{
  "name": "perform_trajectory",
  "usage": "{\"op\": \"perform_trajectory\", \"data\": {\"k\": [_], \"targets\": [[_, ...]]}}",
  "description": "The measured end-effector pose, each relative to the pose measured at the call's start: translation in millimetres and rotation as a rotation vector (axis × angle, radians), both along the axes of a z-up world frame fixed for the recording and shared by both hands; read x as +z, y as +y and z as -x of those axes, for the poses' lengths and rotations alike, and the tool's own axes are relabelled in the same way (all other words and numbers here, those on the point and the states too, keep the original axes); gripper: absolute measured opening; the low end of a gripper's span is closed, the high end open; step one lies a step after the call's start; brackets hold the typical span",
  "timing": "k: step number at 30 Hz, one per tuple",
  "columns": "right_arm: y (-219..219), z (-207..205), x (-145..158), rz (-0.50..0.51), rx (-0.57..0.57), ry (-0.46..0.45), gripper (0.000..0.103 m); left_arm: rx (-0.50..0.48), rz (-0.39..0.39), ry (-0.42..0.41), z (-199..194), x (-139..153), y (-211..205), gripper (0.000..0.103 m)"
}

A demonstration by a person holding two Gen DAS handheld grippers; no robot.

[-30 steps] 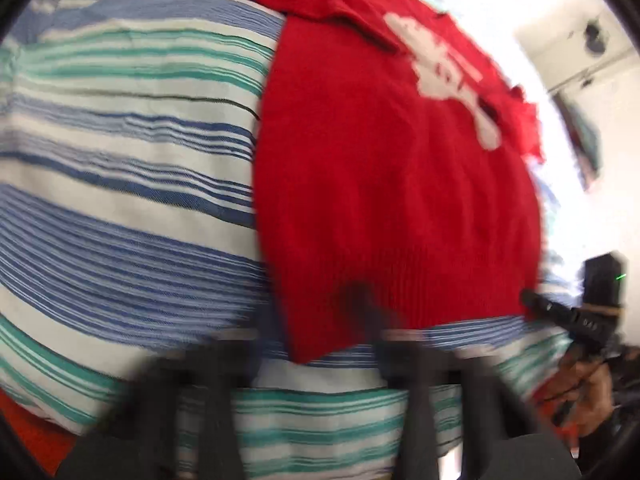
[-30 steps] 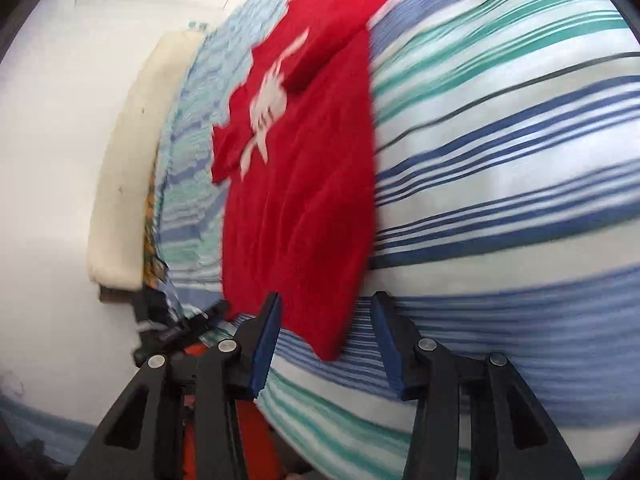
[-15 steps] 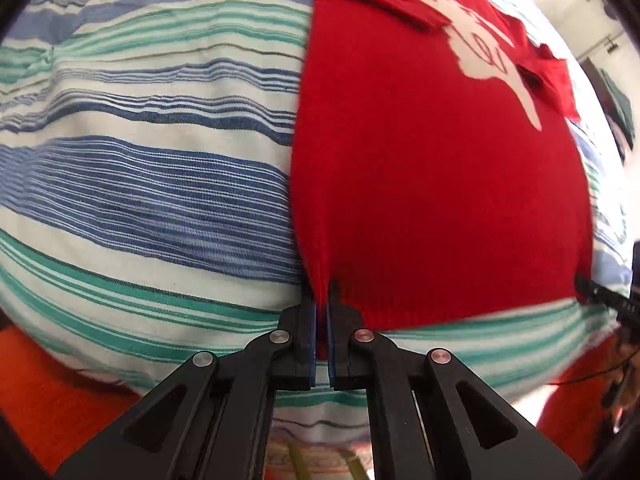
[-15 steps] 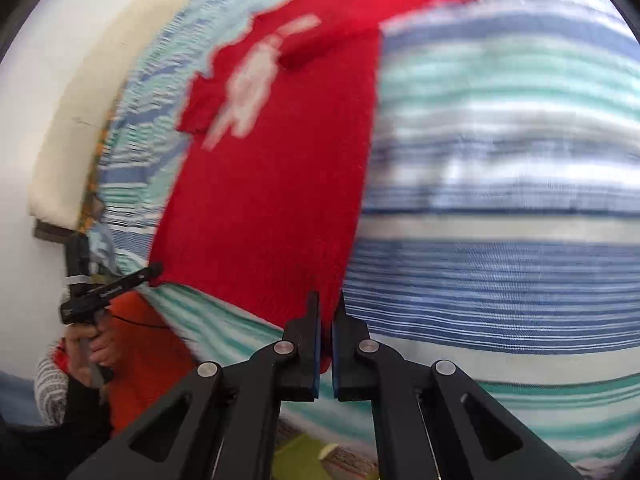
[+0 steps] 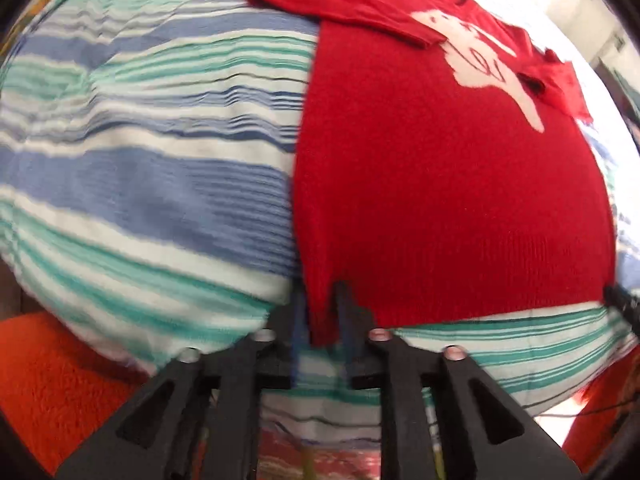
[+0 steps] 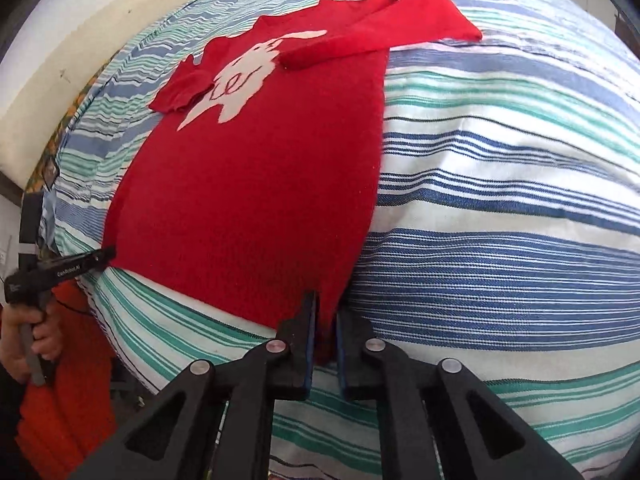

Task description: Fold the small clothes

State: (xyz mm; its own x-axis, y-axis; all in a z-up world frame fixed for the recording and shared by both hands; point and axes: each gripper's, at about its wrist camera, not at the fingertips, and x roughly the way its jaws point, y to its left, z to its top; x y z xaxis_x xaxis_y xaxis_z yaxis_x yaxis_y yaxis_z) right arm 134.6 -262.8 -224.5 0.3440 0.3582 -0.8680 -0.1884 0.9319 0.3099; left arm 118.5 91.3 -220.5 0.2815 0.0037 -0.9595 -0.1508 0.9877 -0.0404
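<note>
At the near edge of the bed, the left gripper (image 5: 320, 320) and the right gripper (image 6: 326, 332) are each set over one bottom corner of the red sweater (image 5: 440, 180). Both pairs of fingers have just been opening, and the hem corner between them appears loosely held at best. A firmer, deeper bite through both layers is advised before lifting. The corners should then be raised together and level, so the hem stays straight. Farther off, the sleeves (image 6: 380, 36) lie crossed over the chest on the striped cover (image 6: 500, 200), where the hem should be laid.
</note>
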Motion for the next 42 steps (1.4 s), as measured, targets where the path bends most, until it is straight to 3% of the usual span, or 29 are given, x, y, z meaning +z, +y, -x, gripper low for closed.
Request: {"op": "perform_trajectory", "data": {"k": [2, 3, 4, 7, 10, 12, 17, 21, 26, 30, 35, 36, 38, 39, 42], "targets": [[0, 7, 3, 0.014, -0.013, -0.005, 0.034, 0.041, 0.032, 0.004, 7, 3, 3, 0.048], [-2, 11, 4, 0.025, -0.019, -0.004, 0.042, 0.048, 0.037, 0.014, 10, 3, 2, 0.063], [3, 14, 4, 0.038, -0.024, -0.004, 0.043, 0.049, 0.032, 0.025, 12, 2, 1, 0.075], [0, 25, 8, 0.070, -0.038, 0.002, 0.043, 0.067, -0.052, 0.083, 22, 2, -1, 0.092], [-9, 36, 15, 0.072, -0.073, 0.010, 0.047, 0.110, -0.085, 0.140, 34, 7, 3, 0.094], [-19, 43, 20, 0.061, -0.112, 0.004, 0.047, 0.161, -0.077, 0.117, 50, 22, 11, 0.094], [-41, 54, 52, 0.113, -0.208, -0.084, 0.049, 0.296, -0.070, -0.082, 70, 77, 46, 0.094], [-22, 29, 83, 0.164, -0.099, -0.175, 0.052, 0.364, -0.096, -0.192, 65, 89, 63, 0.095], [38, -47, 103, 0.211, 0.121, -0.255, 0.055, 0.384, -0.048, -0.146, 53, 59, 80, 0.095], [94, -115, 78, 0.288, 0.264, -0.250, 0.055, 0.393, -0.074, -0.101, 66, 49, 78, 0.095], [134, -185, 16, 0.352, 0.288, -0.209, 0.055, 0.428, -0.056, -0.039, 68, 34, 87, 0.095], [133, -193, 7, 0.348, 0.271, -0.204, 0.052, 0.437, -0.043, -0.034, 67, 33, 89, 0.095], [117, -201, 4, 0.332, 0.194, -0.233, 0.016, 0.443, -0.026, -0.035, 66, 33, 89, 0.095], [98, -203, 12, 0.292, 0.126, -0.253, 0.008, 0.443, -0.024, -0.038, 65, 34, 88, 0.095], [4, -195, 51, 0.135, -0.126, -0.313, 0.006, 0.436, -0.027, -0.043, 66, 38, 83, 0.095]]}}
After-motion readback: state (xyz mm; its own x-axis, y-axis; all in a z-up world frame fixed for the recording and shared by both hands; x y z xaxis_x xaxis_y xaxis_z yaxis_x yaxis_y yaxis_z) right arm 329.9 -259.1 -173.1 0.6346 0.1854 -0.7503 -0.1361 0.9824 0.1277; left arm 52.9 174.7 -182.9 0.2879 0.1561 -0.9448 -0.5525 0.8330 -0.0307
